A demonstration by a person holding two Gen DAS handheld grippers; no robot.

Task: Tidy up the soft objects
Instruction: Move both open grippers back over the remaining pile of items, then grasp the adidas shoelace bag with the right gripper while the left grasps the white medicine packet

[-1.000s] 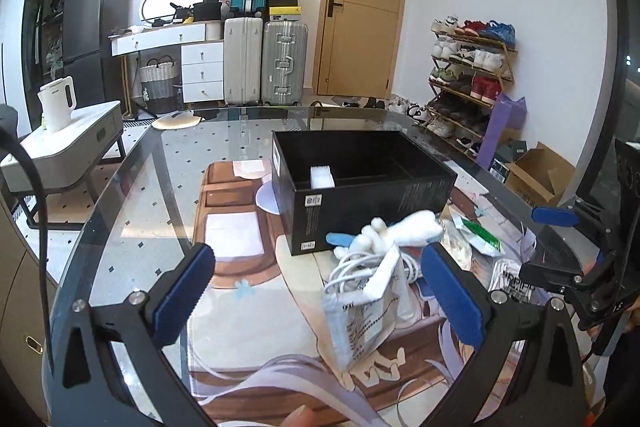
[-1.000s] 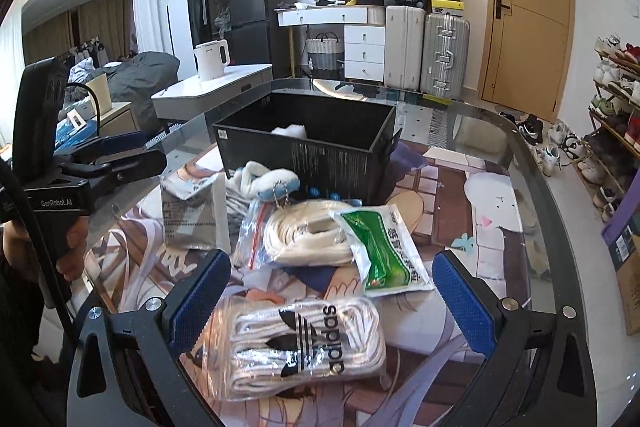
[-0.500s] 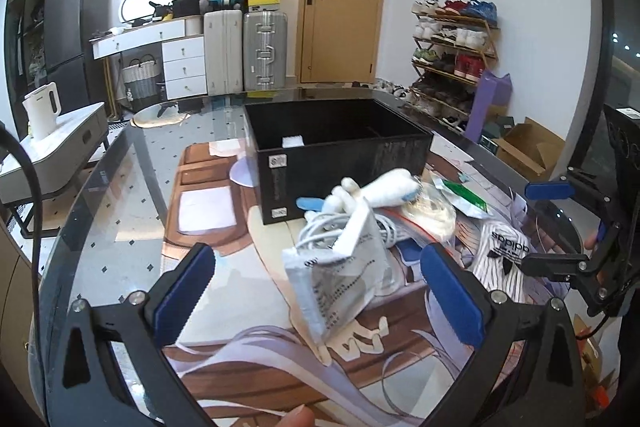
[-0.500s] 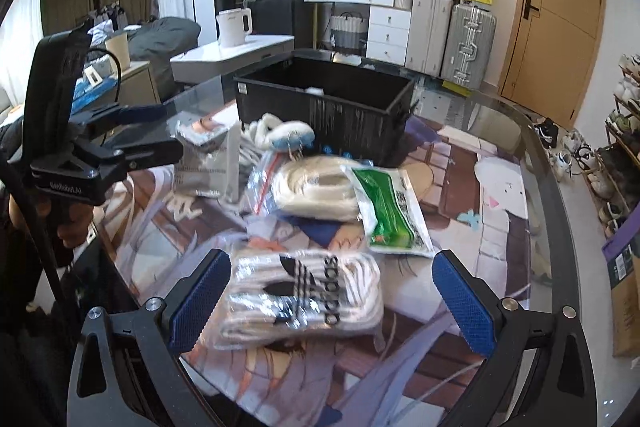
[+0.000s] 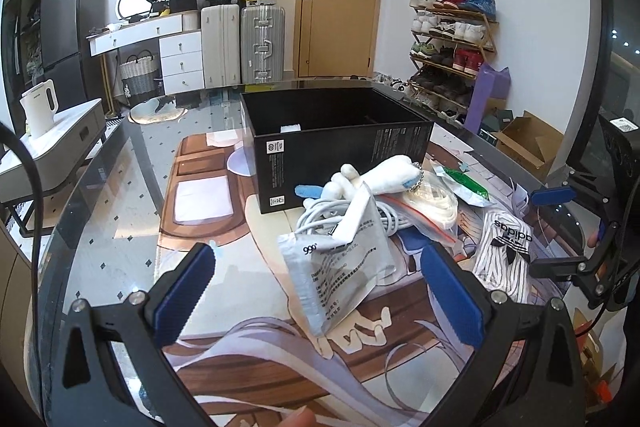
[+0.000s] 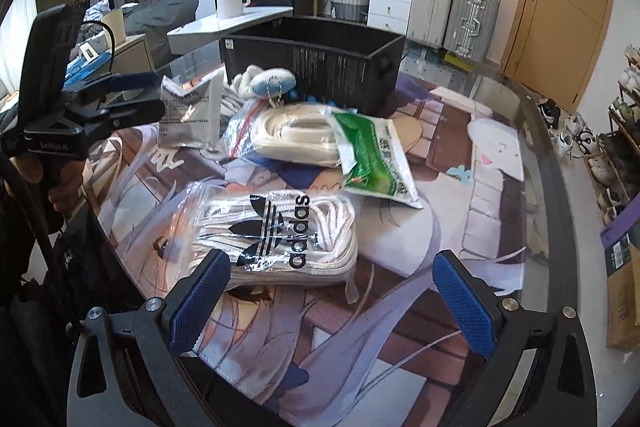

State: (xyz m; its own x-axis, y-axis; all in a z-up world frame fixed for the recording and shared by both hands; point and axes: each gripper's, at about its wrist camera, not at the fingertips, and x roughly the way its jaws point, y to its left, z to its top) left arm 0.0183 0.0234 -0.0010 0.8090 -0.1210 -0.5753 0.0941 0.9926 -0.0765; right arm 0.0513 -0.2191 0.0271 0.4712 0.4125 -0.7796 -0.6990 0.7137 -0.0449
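A black open box [image 5: 340, 151] stands on the glass table, also in the right wrist view [image 6: 316, 63]. In front of it lies a pile: a grey foil pouch [image 5: 340, 267], a white cable coil [image 5: 324, 215], a white plush toy [image 5: 384, 175] with a blue part [image 6: 274, 81], a bagged white cord [image 6: 296, 139], a green-white packet [image 6: 372, 155] and an adidas bag of laces [image 6: 276, 231]. My left gripper [image 5: 316, 291] is open, just short of the grey pouch. My right gripper [image 6: 332, 295] is open, just short of the adidas bag.
A printed mat [image 6: 460, 187] covers the table. A white item [image 5: 291, 128] lies inside the box. The table's curved edge [image 6: 568, 195] runs at the right. Suitcases [image 5: 244, 43], a shoe rack [image 5: 452, 43] and a side table with a kettle [image 5: 40, 107] stand beyond.
Both grippers have pulled back and swung slightly; the pile now sits more centred in each view. The objects have not moved and both grippers stay open.
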